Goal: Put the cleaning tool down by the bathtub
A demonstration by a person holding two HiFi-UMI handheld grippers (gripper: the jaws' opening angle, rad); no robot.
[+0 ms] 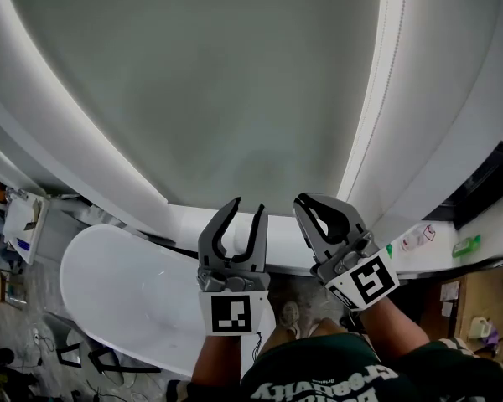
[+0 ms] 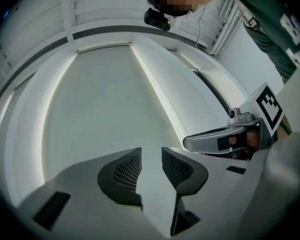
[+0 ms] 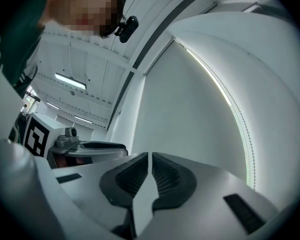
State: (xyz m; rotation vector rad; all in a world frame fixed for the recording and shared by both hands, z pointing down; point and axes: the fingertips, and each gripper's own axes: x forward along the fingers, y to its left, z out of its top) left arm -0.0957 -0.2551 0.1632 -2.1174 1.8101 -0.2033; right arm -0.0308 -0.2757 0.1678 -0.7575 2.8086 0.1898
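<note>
Curved white wall (image 1: 235, 74): ahead of the left gripper (image 1: 248, 206) and the right gripper (image 1: 308, 201), lit along its edges.
Bathtub (image 1: 126, 291): white, below and to the left of the left gripper.
Left gripper: released, jaws apart, nothing between them.
Right gripper: just right of the left one, clenched to a slit, empty.
Cleaning tool: in neither gripper; place cannot be told.

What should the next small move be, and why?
Probably lower both grippers toward the bathtub and look for the cleaning tool. The left gripper has its jaws apart with nothing between them, the right gripper has them nearly together and empty, both point away from the tub, and no tool is in view.
</note>
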